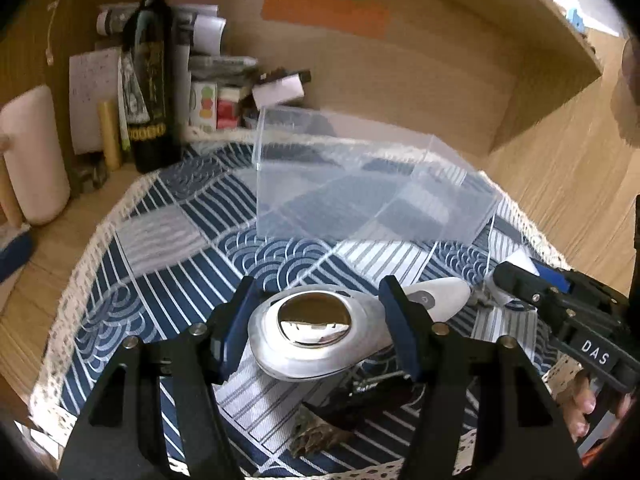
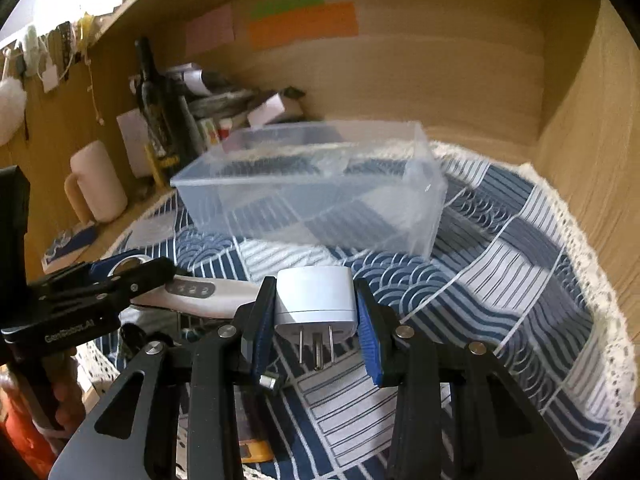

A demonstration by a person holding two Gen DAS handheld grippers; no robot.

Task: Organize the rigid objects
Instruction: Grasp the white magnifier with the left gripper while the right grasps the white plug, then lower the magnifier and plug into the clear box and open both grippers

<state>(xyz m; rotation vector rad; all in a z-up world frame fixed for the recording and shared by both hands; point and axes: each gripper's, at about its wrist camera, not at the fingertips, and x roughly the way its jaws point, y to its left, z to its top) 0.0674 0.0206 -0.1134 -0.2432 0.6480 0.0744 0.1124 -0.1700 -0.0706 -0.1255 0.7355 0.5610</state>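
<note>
Each gripper had clamped one item, the left gripper (image 1: 320, 330) the chrome-faced handheld device (image 1: 316, 330), the right gripper (image 2: 316, 330) the white plug adapter (image 2: 314, 298), seemingly bound for the clear box (image 2: 312, 184) at frame centre.

navy and white patchwork cloth (image 2: 520, 264) with wave and stripe prints, clear plastic box (image 2: 312, 200), white plug (image 2: 314, 294), orange note (image 2: 304, 26) on wood

A white handheld device (image 1: 316, 332) with a round mirror-bright metal head lies tilted, its head raised and its slim handle with a row of small buttons trailing away. A white wall plug adapter (image 2: 314, 300) is held off the cloth, its three metal prongs facing the camera. Behind both, a clear plastic box (image 2: 316, 184) stands open-topped and empty on the blue patterned cloth
</note>
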